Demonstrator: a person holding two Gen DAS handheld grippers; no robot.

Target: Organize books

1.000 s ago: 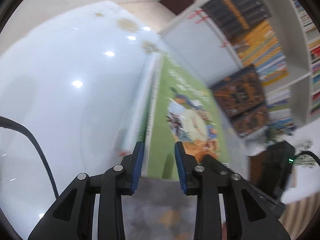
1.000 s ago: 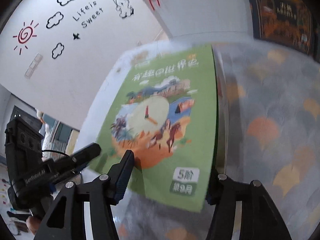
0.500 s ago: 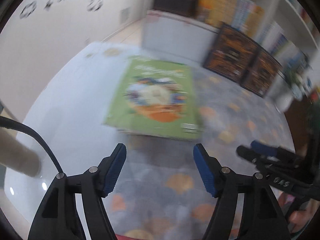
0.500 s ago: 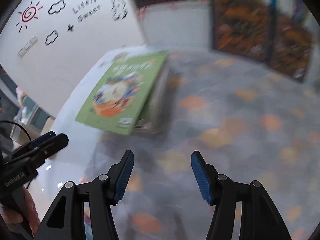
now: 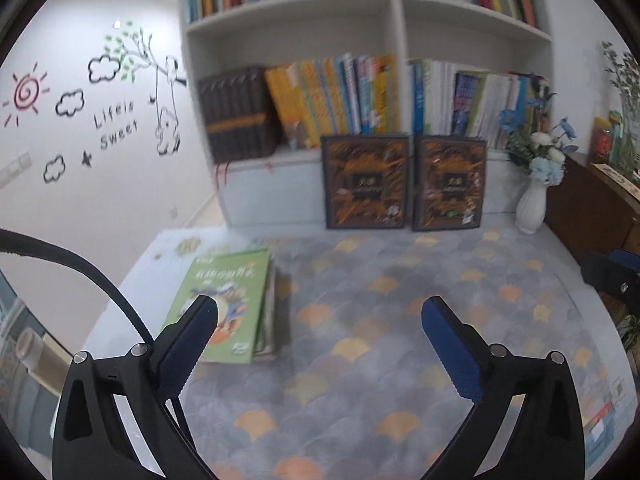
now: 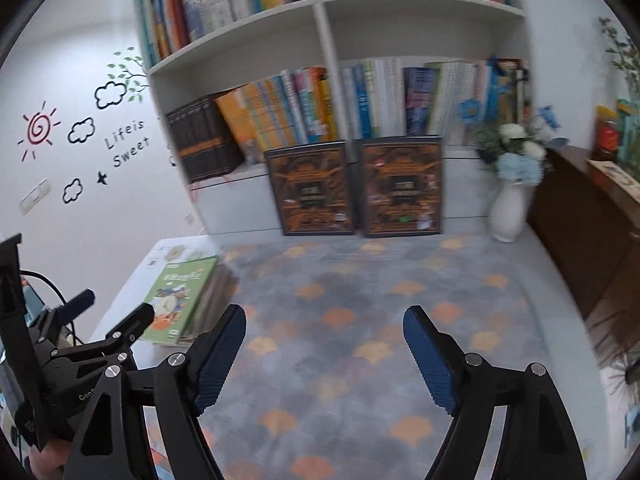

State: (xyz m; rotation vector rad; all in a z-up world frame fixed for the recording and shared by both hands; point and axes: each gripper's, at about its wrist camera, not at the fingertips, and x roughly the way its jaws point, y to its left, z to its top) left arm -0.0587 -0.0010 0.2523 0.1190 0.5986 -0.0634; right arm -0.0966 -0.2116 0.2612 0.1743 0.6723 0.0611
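Green book [image 5: 226,300] lying flat atop small stack, approx 9 o'clock on the patterned table cover [image 5: 380,340], near its left edge. Cover: green, cartoon clock/scene w/ orange base, white title chars; slightly blurred. L gripper [image 5: 320,312] hovering clear of it, jaws just been opening, nothing btwn. R gripper [image 6: 324,320] likewise spreading, empty. Bookshelf [image 5: 396,56] at 12 o'clock; two dark books [image 5: 366,182] standing against it.

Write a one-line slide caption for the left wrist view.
Open left tongs above the patterned table mat, green-covered book stack lying at left, bookshelf behind.
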